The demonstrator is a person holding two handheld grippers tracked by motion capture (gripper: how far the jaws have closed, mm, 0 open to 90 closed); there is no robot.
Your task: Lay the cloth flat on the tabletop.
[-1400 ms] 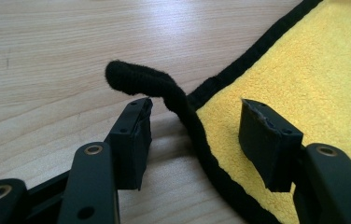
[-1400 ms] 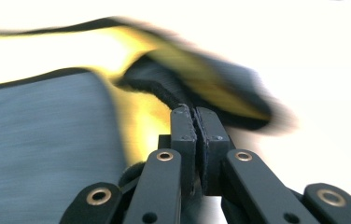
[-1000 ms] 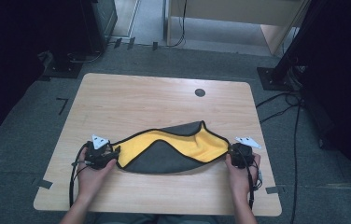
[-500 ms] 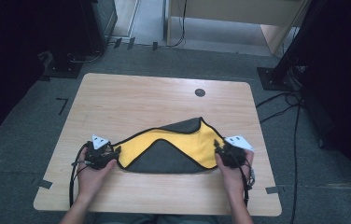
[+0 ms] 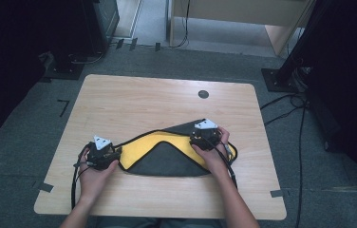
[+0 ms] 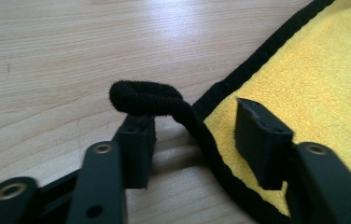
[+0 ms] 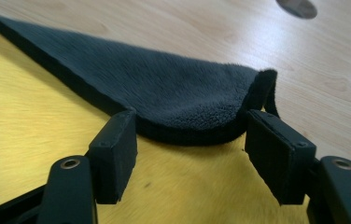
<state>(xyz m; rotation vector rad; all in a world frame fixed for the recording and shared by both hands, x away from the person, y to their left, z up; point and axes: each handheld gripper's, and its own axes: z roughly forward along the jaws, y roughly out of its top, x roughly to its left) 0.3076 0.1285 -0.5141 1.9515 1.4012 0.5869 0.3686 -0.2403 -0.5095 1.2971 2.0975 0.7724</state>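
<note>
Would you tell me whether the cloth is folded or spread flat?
Folded: the cloth shows its yellow side, with dark grey flaps turned over onto it.

The high view is evenly lit from above; the table (image 5: 134, 99) is bright, while the surroundings from 9 to 3 o'clock fall into deep shadow. The image is soft (low resolution), with no glare. In the left gripper view, a pale sheen crosses the wood at 12 o'clock; near jaws are slightly defocused. In the right gripper view, the far background at 1 o'clock blurs, and dim shadow lies beneath the cloth (image 7: 187, 98).
</note>
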